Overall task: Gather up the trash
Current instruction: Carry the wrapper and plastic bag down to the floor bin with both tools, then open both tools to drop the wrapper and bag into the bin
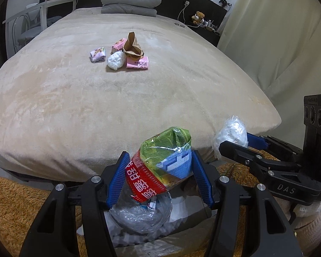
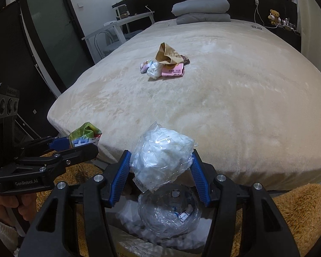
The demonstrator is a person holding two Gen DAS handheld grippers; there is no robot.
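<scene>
Black plastic left gripper (image 1: 159, 178), blue ribbed pads (image 1: 117, 182), silver screws, "GenRobot.AI" lettering, knit cream sleeve (image 2: 0, 231)

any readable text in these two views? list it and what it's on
"DAS": on the right gripper body.
"GenRobot.AI": on the left gripper body.
"甜": on the red band of the snack wrapper; its other characters are too warped to read.
Print on the pink packet and brown paper bag: too small to read.
</scene>
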